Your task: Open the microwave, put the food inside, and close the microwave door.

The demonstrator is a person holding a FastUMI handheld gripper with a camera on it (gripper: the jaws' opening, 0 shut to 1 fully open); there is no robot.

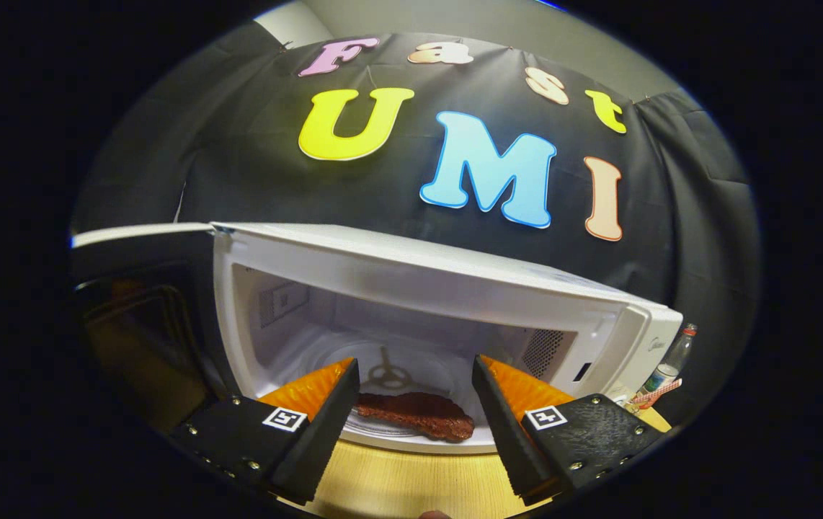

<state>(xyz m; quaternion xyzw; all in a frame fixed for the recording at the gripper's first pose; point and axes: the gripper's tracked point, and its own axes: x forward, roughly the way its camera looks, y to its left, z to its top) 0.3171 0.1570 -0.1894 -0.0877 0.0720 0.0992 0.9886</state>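
White microwave stands just ahead of the gripper on a pale wooden table, its door swung wide to the left of the fingers, the dark window of the door facing sideways. Its cavity lies open straight ahead, with vent grilles on the left and right inner walls and the turntable hub on the floor beyond the fingertips. A piece of brown food, flat and reddish like a slab of cooked meat, lies on the glass turntable plate near the front lip of the cavity, between the two fingers and slightly beyond them, touching neither. The gripper's fingers are spread wide apart and hold nothing, one on each side of the food. To the right of the right finger, past the microwave's control panel side, a clear glass bottle stands upright on the table, with a small red-and-white checked item at its foot that is too small to tell apart
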